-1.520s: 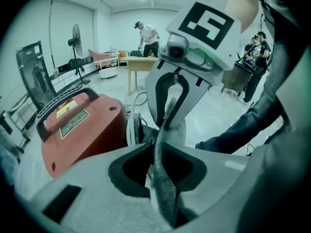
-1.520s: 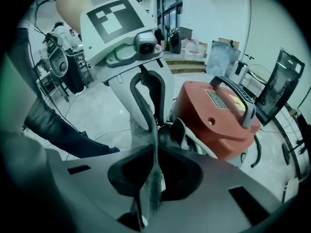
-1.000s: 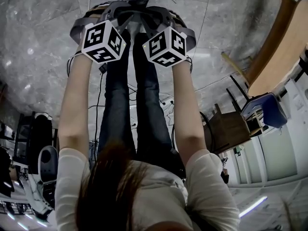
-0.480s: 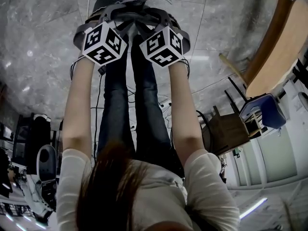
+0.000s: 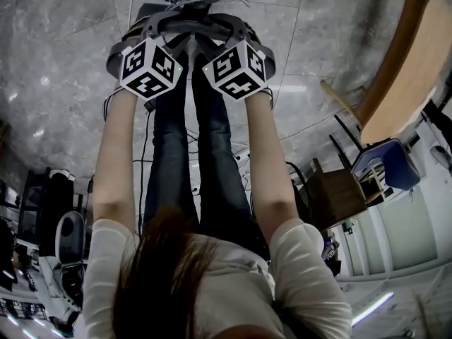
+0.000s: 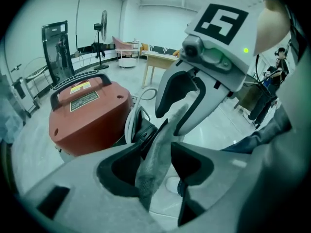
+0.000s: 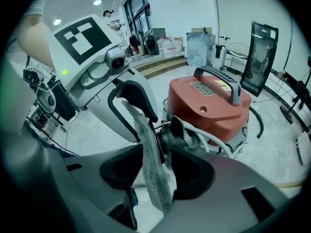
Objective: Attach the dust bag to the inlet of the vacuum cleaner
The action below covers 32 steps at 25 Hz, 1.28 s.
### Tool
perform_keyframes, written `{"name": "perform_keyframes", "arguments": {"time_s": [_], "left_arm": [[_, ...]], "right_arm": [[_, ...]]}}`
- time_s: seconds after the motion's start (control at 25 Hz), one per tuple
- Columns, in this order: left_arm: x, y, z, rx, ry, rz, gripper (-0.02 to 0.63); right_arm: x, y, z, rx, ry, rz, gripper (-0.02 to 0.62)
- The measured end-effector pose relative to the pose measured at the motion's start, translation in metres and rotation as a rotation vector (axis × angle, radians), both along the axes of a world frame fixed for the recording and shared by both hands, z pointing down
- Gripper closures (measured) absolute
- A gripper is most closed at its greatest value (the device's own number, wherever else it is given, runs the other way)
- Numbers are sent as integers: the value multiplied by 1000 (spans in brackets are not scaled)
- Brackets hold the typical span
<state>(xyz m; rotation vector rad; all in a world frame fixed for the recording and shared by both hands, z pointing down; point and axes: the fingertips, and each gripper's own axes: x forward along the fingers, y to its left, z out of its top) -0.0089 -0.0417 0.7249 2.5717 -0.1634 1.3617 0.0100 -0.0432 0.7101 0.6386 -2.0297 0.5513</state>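
Grey felt dust bag [image 6: 164, 135] is standing loose between both pairs of jaws. The left gripper [image 6: 155, 169] and right gripper [image 7: 156, 172] have just been opening, pressing nothing. The bag is running lengthwise away to the inlet [image 7: 165, 137] of the red vacuum cleaner [image 7: 209, 103], just beyond, equally near both.

Bottom centre of the head view: long brown hair [image 5: 161, 274] falls over a white short-sleeved top [image 5: 305, 267], its sleeves ending above the elbows. Dark blue jeans [image 5: 212, 154] run up the middle. Near the top are two cubes with black-and-white square markers, the left cube [image 5: 150, 66] and the right cube [image 5: 239, 67]. A thin black cable [image 5: 145, 147] trails left of centre. The left gripper [image 6: 154, 152] is matt grey moulded plastic with black jaw linings, and the right gripper [image 7: 156, 171] matches it. In the upper right of the left gripper view, a small green light [image 6: 246, 50] glows on the pale grey shell.
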Motion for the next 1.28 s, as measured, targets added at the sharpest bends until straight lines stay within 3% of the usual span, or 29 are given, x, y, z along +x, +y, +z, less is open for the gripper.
{"name": "perform_keyframes", "arguments": {"time_s": [0.36,0.76,0.92,1.28], "left_arm": [[-5,-4,-11,4,22,-66,397],[-12,-14,-46,21,67,-231,440],[-11,-17,-60,28,85,-278,464],[-13,-28,-87,72,87,-362,582]], "right_arm": [[0,-6,-13,13,-36,49,410],[1,-11,-41,38,-100,160,441],[4,-15,-54,71,-112,183,485],[18,-24,-88,130,-146,278,591]]}}
